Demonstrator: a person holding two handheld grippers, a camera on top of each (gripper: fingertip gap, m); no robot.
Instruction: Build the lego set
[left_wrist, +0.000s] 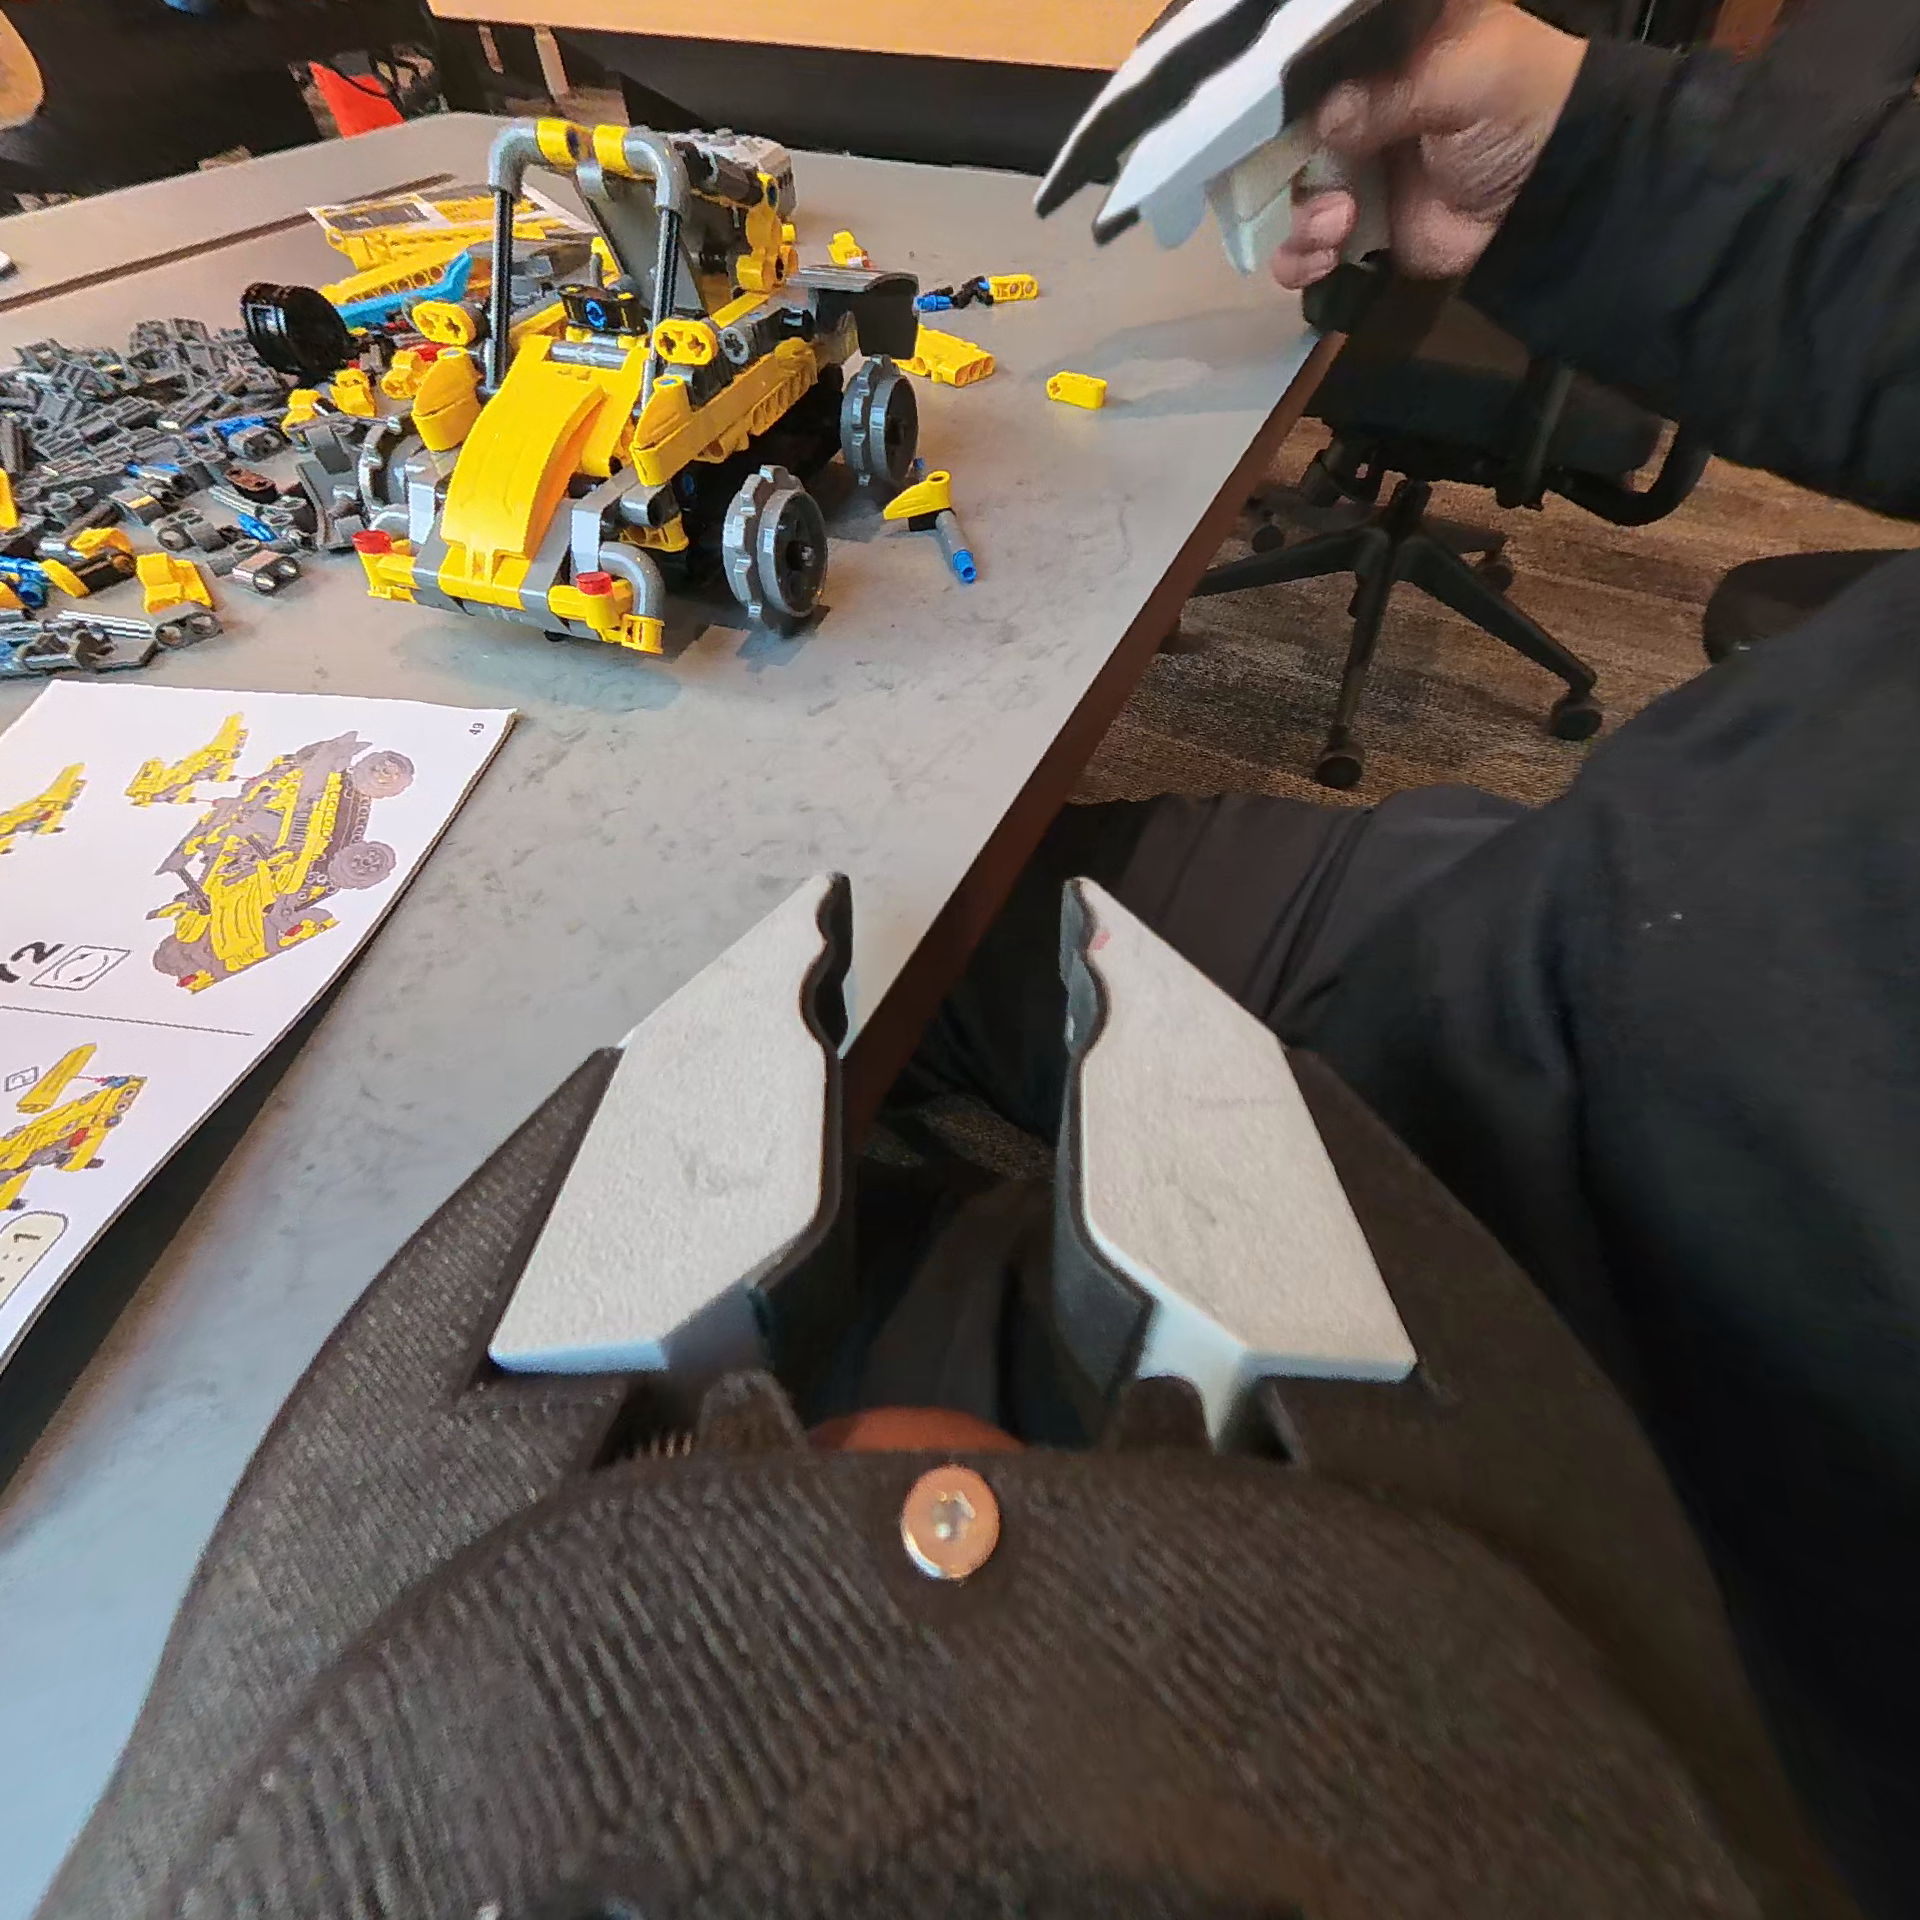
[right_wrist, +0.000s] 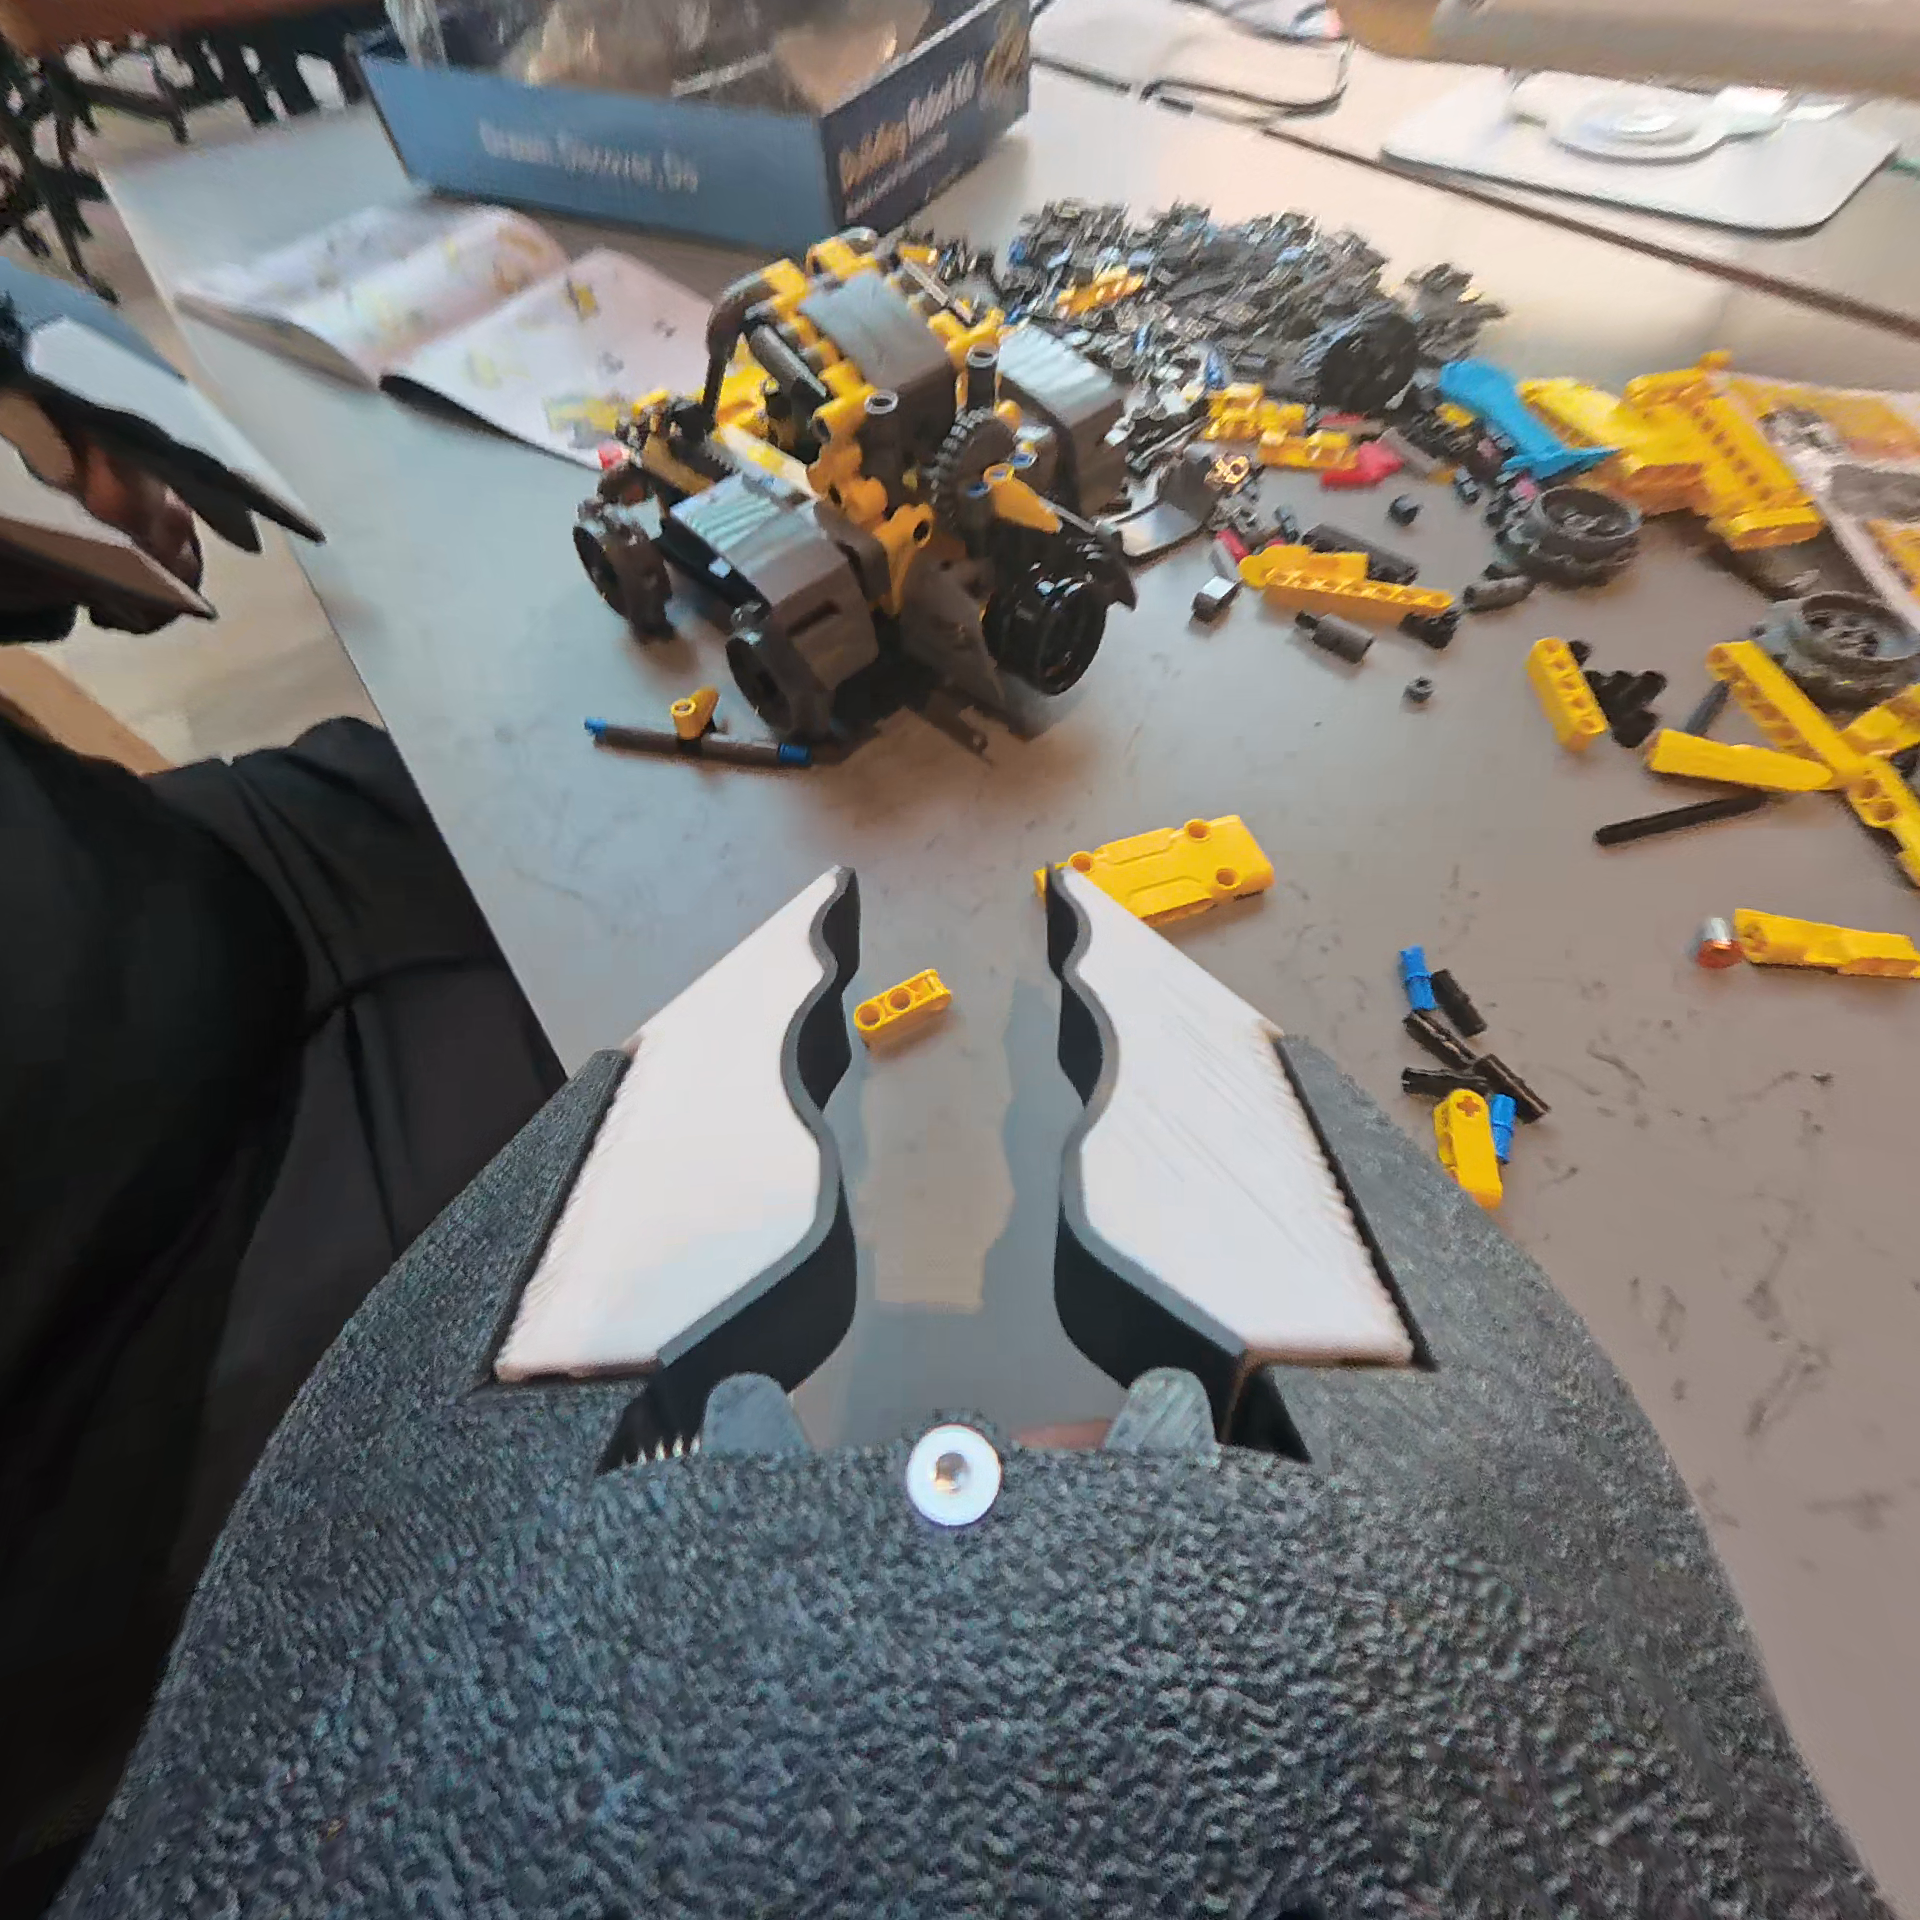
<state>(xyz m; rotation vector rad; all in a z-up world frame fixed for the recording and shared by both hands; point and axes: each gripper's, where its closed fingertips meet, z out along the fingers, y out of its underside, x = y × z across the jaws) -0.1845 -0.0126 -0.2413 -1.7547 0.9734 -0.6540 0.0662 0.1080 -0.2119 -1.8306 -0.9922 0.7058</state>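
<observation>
Left gripper (left_wrist: 951, 904): jaws apart, nothing between them; hangs over the desk's (left_wrist: 644, 831) near edge, half above the person's lap.
Right gripper (right_wrist: 951, 894): jaws parted, empty, low over the desk. A small yellow connector (right_wrist: 902, 1006) lies on the surface in the gap between its fingers, untouched. The right fingertip overlaps the end of a flat yellow panel piece (right_wrist: 1174, 868); contact unclear, the view is soft with motion.
Just right: a knot of black and blue pins (right_wrist: 1455, 1039).
Left of the left gripper: open instruction booklet (left_wrist: 208, 883).
Mid-desk: part-built yellow and grey brick vehicle (left_wrist: 613, 447), standing on its wheels; a black axle with blue ends (right_wrist: 691, 743) lies against it.
Beyond: heap of loose grey and black parts (left_wrist: 125, 416), blue box (right_wrist: 623, 145).
Risk, as judged: a sideways sweep could flick the connector or pins off the nearby edge; a low pass could knock the vehicle.
</observation>
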